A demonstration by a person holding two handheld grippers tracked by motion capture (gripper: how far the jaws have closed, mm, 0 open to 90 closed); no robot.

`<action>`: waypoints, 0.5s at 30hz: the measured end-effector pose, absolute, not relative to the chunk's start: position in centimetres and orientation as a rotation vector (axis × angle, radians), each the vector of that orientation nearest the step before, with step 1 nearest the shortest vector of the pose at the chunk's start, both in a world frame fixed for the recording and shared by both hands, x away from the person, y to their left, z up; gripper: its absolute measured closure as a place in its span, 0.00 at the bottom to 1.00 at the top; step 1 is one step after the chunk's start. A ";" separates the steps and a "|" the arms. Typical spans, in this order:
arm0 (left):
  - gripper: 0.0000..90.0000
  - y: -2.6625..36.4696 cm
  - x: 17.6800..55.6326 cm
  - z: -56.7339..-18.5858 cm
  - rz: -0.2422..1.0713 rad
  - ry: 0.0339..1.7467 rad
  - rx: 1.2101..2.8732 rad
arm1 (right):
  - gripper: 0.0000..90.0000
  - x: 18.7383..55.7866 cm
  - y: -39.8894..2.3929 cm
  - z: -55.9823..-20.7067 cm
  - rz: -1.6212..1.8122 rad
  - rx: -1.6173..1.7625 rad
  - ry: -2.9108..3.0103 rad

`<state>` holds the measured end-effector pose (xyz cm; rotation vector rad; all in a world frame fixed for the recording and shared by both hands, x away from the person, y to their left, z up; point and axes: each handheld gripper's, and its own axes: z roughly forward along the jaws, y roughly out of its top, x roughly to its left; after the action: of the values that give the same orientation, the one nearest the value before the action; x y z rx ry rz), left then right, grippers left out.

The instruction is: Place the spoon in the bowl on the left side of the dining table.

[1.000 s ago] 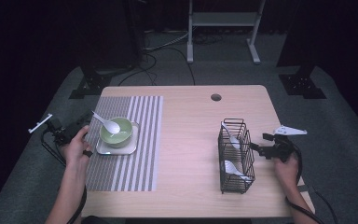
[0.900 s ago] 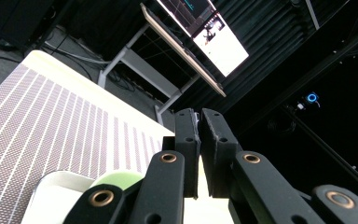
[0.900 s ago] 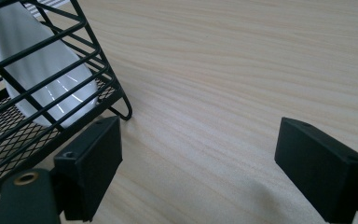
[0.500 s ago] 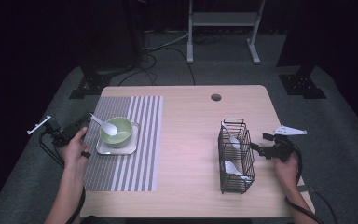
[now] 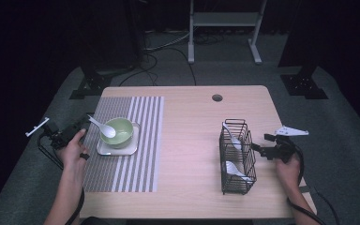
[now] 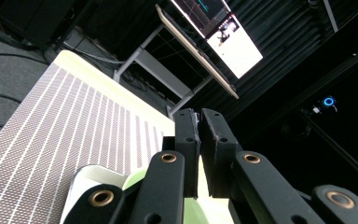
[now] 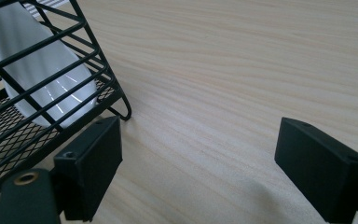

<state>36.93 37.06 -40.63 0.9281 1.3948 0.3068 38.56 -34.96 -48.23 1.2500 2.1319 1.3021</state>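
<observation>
**A dark recording lab with a staged table**

This looks like a lab or studio rather than a home; black surroundings close in the space, and a lit wooden table stands alone on grey carpet; cables trail across the floor behind it; a metal stand and black equipment bases ring the table; in the left gripper view a lit monitor hangs on a frame, and foam-like ribbed panels line the wall.

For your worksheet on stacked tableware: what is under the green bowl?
The bowl sits on a white tray, which lies on the striped mat. The tray's middle is covered by the bowl.
</observation>
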 end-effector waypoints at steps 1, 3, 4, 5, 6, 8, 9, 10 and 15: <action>0.95 37.1 36.9 -40.7 0.309 1.398 0.931 | 0.15 38.6 -35.0 -48.2 1.302 1.250 2.132; 0.95 37.2 36.9 -40.8 0.309 1.401 0.929 | 0.15 38.6 -35.0 -48.2 1.301 1.248 2.133; 0.95 37.2 37.0 -40.9 0.309 1.402 0.928 | 0.15 38.6 -35.0 -48.2 1.301 1.249 2.132; 0.95 37.3 37.0 -41.0 0.308 1.411 0.925 | 0.15 38.6 -35.0 -48.2 1.300 1.249 2.133; 0.95 37.3 37.0 -41.0 0.308 1.411 0.925 | 0.15 38.6 -35.0 -48.2 1.300 1.249 2.133; 0.95 37.4 37.0 -41.2 0.311 1.413 0.930 | 0.15 38.6 -35.0 -48.2 1.301 1.249 2.132; 0.95 37.4 37.0 -41.2 0.310 1.416 0.927 | 0.15 38.6 -35.0 -48.2 1.301 1.249 2.132; 0.95 37.4 37.0 -41.3 0.310 1.419 0.926 | 0.15 38.6 -35.0 -48.2 1.301 1.249 2.132; 0.95 37.5 37.0 -41.7 0.308 1.429 0.926 | 0.15 38.6 -35.0 -48.2 1.300 1.248 2.132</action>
<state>36.98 37.52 -41.70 0.9260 1.4288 0.3084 38.55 -34.95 -48.22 1.2484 2.1321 1.3002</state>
